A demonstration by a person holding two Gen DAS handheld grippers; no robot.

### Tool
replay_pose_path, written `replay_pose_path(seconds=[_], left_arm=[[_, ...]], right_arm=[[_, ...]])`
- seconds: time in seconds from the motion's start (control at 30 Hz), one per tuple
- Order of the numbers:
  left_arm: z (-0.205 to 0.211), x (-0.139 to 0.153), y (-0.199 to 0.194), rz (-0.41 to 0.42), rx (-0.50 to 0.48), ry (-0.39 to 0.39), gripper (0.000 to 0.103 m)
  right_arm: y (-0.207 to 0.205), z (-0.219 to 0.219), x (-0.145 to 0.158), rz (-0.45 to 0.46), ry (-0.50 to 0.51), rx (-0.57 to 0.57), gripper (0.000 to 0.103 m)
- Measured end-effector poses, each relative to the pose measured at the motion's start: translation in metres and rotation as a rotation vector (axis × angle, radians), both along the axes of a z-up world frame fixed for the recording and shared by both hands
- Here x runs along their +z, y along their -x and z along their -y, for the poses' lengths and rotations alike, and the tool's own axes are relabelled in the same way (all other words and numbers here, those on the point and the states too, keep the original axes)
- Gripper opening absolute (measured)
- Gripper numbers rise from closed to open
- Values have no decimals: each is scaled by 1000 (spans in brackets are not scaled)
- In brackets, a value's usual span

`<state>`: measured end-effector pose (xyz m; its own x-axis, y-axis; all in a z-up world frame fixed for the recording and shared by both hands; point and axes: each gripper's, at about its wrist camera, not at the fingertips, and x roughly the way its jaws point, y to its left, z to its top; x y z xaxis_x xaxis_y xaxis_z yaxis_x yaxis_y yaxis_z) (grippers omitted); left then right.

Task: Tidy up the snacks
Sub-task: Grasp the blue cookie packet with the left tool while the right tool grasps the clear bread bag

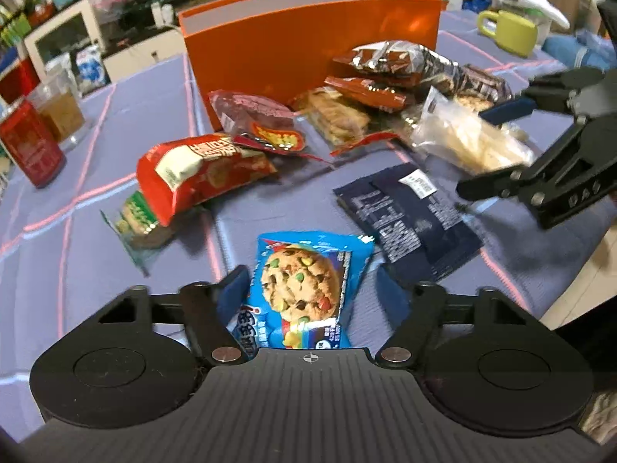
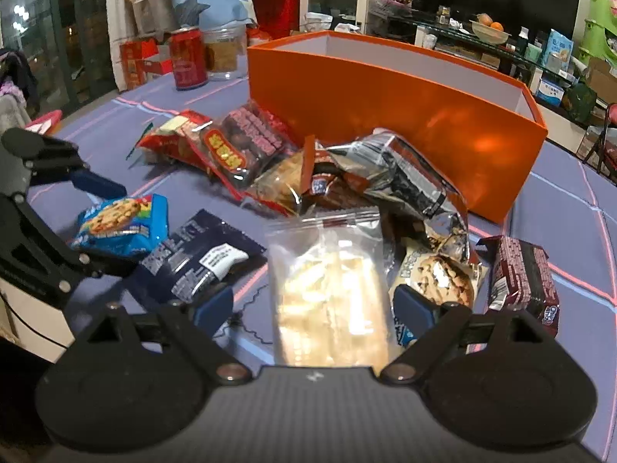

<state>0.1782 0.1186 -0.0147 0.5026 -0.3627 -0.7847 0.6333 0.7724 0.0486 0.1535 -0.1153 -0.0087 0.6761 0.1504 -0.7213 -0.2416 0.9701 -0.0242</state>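
Snack packets (image 2: 308, 169) crowding orange box (image 2: 385, 115)

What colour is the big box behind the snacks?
Orange outside, white inside; the box shows best in the right wrist view.

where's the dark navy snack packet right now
The dark navy packet lies flat on the purple tablecloth, in front of the orange box, between the blue cookie packet in the left gripper and the clear bag.

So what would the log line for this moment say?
left gripper: around blue cookie packet | right gripper: around clear bag | orange box: behind pile
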Motion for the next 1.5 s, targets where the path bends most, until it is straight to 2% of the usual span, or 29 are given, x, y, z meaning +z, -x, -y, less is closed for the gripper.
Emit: replay_pose_path(seconds=[0.13, 0.3, 0.47, 0.63, 0.77, 0.87, 0.97, 1.0, 1.03, 1.07, 1.1, 1.17, 1.37, 1.43, 1.5], left_arm=[[-6, 0, -5, -40, 61, 32, 51], [-4, 2, -1, -50, 129, 30, 49], [-7, 3, -5, -39, 183, 12, 56], [-18, 3, -11, -29, 262, -2, 56], [-17, 3, -12, -28, 296, 11, 58], [-14, 3, -12, -23, 323, 5, 65], [-15, 3, -13, -39, 352, 23, 65], [-15, 3, -13, -39, 357, 26, 64], [-14, 3, -12, -37, 356, 28, 62], [-13, 3, -12, -39, 354, 34, 54], [-12, 4, -11, -38, 347, 41, 45], [-8, 4, -9, -24, 329, 33, 42], [-7, 3, -9, -20, 341, 41, 42], [-5, 4, -8, -14, 340, 40, 37], [-3, 6, -7, -9, 323, 41, 27]], right_arm=[[0, 0, 0, -7, -2, 2, 91], [-1, 1, -2, -16, -5, -3, 91], [-1, 1, -2, -29, -16, -19, 90], [-2, 0, -3, -32, -10, -29, 88], [-3, 1, -3, -36, -14, -40, 87], [-3, 0, -3, -31, -11, -41, 87], [-4, -1, -4, -27, -5, -42, 85], [-4, -1, -3, -28, -1, -44, 82], [-4, -1, -2, -25, 2, -48, 74], [-4, -1, -1, -23, 5, -56, 68], [-5, 0, 0, -23, 9, -66, 68], [-6, 1, 1, -33, 2, -69, 68], [-3, -8, -3, -17, 67, -44, 70], [-5, -6, -2, -26, 61, -49, 65], [-4, -3, 1, -26, 42, -55, 63]])
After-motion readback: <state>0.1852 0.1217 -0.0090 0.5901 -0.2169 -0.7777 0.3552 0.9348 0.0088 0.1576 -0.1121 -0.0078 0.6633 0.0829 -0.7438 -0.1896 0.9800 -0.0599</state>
